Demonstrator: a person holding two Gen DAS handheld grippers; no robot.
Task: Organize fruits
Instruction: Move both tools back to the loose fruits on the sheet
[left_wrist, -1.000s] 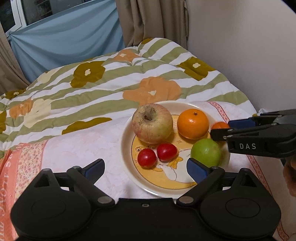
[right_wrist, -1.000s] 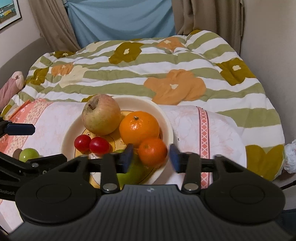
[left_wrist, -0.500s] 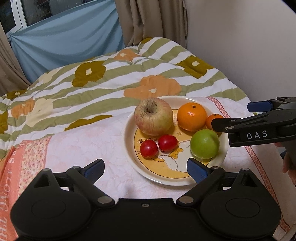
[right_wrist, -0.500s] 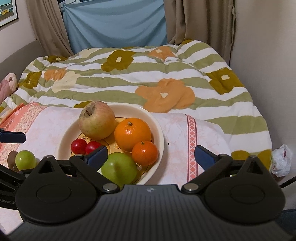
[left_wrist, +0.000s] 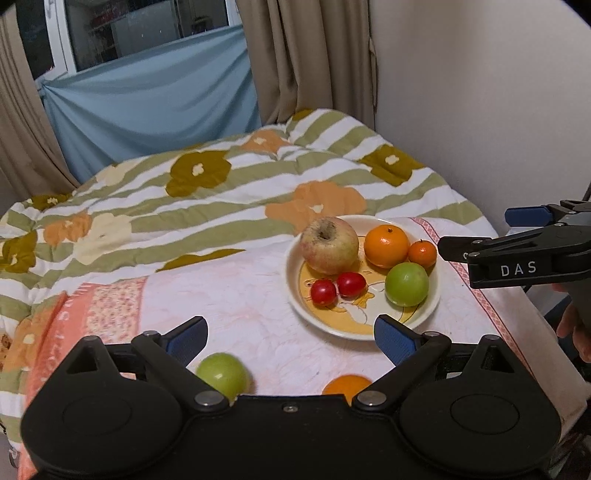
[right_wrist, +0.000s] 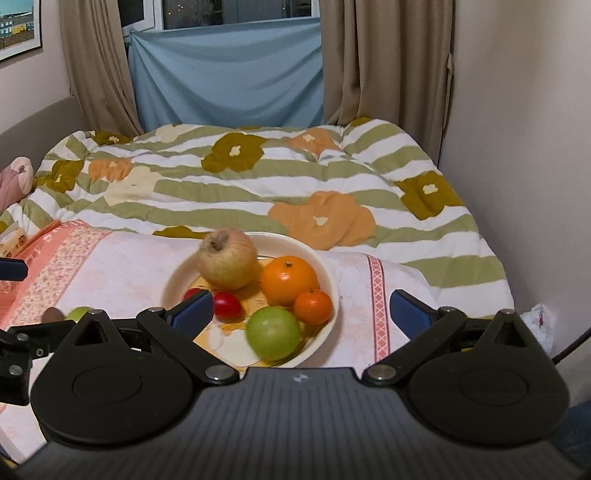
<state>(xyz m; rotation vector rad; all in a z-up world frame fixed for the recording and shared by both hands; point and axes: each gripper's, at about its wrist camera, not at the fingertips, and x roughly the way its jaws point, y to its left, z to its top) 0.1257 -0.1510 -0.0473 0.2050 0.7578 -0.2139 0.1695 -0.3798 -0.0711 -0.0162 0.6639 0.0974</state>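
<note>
A cream plate (left_wrist: 295, 295) (right_wrist: 328, 273) on the pink cloth holds a large apple (left_wrist: 328, 245) (right_wrist: 227, 264), a big orange (left_wrist: 386, 245) (right_wrist: 288, 278), a small orange (left_wrist: 422, 253) (right_wrist: 313, 305), a green fruit (left_wrist: 406, 284) (right_wrist: 273, 332) and two red tomatoes (left_wrist: 338, 288) (right_wrist: 227, 305). Off the plate, a second green fruit (left_wrist: 221, 374) (right_wrist: 78, 314) and an orange fruit (left_wrist: 345, 384) lie on the cloth near my left gripper (left_wrist: 291, 334), which is open and empty. My right gripper (right_wrist: 301, 308) is open and empty, above the plate's near side; it also shows in the left wrist view (left_wrist: 476, 229).
A striped floral quilt (left_wrist: 221, 192) covers the bed behind the pink cloth (left_wrist: 240, 302). A wall (left_wrist: 480, 110) stands at the right, curtains (right_wrist: 369, 62) behind. A small brown object (right_wrist: 51, 314) lies beside the loose green fruit. A white crumpled thing (right_wrist: 539, 321) sits at the right edge.
My right gripper opened, let go of the small orange on the plate, and drew back. My left gripper also pulled back, so the loose green and orange fruits came into its view.
</note>
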